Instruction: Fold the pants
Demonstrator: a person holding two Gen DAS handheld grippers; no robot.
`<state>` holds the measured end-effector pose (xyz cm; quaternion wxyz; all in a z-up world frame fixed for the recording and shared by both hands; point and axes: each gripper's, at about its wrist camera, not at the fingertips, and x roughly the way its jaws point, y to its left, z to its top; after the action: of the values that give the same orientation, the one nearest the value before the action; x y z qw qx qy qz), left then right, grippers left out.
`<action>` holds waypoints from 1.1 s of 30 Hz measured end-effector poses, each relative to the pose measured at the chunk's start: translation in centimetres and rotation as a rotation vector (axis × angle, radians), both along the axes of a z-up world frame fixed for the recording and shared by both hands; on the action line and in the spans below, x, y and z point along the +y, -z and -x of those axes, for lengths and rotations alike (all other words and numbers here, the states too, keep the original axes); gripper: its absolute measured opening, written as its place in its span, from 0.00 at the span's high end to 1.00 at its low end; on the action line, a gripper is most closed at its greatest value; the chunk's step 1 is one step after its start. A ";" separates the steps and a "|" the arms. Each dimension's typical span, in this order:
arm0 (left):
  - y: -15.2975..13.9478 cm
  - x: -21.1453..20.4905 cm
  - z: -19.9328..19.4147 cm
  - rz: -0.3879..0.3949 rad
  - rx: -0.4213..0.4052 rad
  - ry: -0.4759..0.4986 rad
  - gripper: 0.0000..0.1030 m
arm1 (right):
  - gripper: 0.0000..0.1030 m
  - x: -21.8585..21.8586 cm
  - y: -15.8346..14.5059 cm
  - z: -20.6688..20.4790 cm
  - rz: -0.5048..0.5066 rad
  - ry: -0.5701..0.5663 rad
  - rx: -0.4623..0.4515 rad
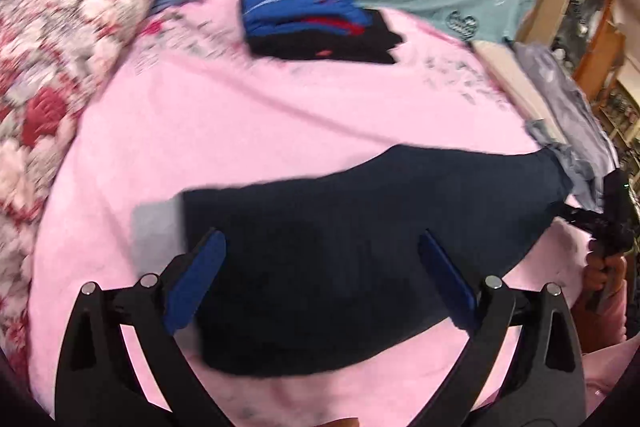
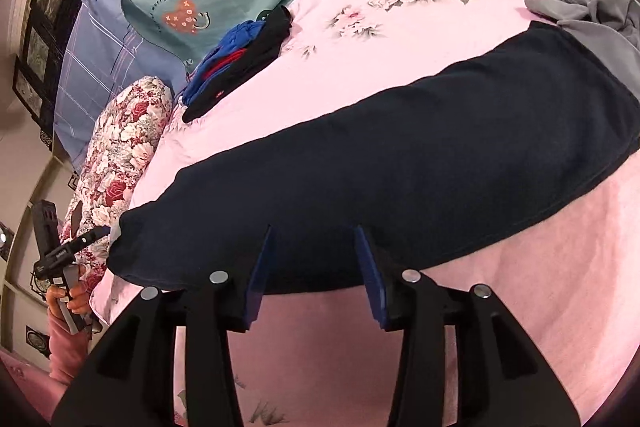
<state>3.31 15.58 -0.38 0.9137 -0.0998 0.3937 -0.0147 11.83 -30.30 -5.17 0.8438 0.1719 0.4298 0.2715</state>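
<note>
The dark pants (image 2: 400, 155) lie flat as a long folded strip across the pink sheet (image 2: 520, 287). Both grippers hover over them with jaws apart, holding nothing: left gripper (image 1: 320, 247) wide, right gripper (image 2: 312, 239) narrower. For the next fold, probably grip one end through all layers, keeping edges aligned. A folded pile (image 1: 312, 27) sits beyond.

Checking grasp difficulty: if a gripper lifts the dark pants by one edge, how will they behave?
The dark pants lie flat, following the pink bedspread, so they would probably droop and unfold. They look thin, likely light. Pushed, they would probably bunch rather than slide.
</note>
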 end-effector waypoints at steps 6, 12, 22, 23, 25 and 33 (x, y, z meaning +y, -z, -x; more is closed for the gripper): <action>5.2 -1.5 -5.2 -0.076 0.210 -0.053 0.04 | 0.57 0.4 -0.2 0.4 0.046 0.010 -0.031; 4.8 -3.9 -0.9 -0.265 0.215 0.006 0.04 | 0.57 -0.7 0.3 0.0 -0.032 0.028 -0.004; 1.1 -15.3 -6.4 -0.104 0.010 0.173 0.04 | 0.57 -0.8 -0.2 0.3 -0.048 0.028 -0.037; 1.8 -16.6 -7.3 -0.103 0.027 0.188 0.04 | 0.57 -1.0 -0.3 0.5 -0.048 0.036 -0.047; 4.1 -18.7 -9.2 -0.097 0.132 0.230 0.04 | 0.57 -1.4 -0.5 1.0 -0.028 0.060 -0.068; 3.9 -22.1 -6.1 -0.102 0.159 0.493 0.03 | 0.57 -5.5 -1.5 1.2 -0.001 0.130 -0.066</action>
<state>9.37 -6.57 -4.33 0.8525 0.0443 0.4770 -0.2091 10.60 -35.80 -3.68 0.8733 0.1906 0.3895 0.2221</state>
